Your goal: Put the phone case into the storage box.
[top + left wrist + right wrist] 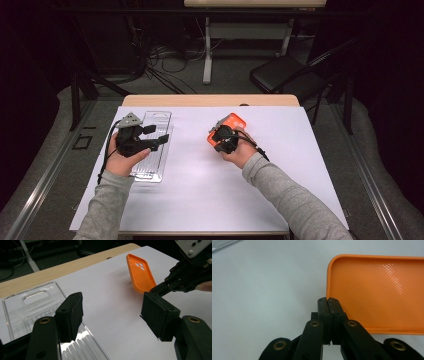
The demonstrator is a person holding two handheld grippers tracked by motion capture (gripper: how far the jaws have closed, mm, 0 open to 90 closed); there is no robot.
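Observation:
An orange phone case (pixel 234 121) is tilted up off the white sheet, its inner side with camera cut-outs facing my left gripper view (pixel 139 270). My right gripper (pixel 221 134) is shut on the case's thin edge wall (pixel 374 290), with its jaws pinched together near a corner (pixel 329 301); it also shows in the left gripper view (pixel 153 290). My left gripper (pixel 156 134) is open, its jaws wide apart (pixel 112 302) with nothing between them. It hovers over a clear plastic case (pixel 154 162), and one jaw is above that clear case (pixel 27 312).
A white sheet (pixel 200 190) covers most of the wooden table (pixel 210 100). Beyond the far edge stand a black folding chair (pixel 285 75) and another table's legs among cables on the floor.

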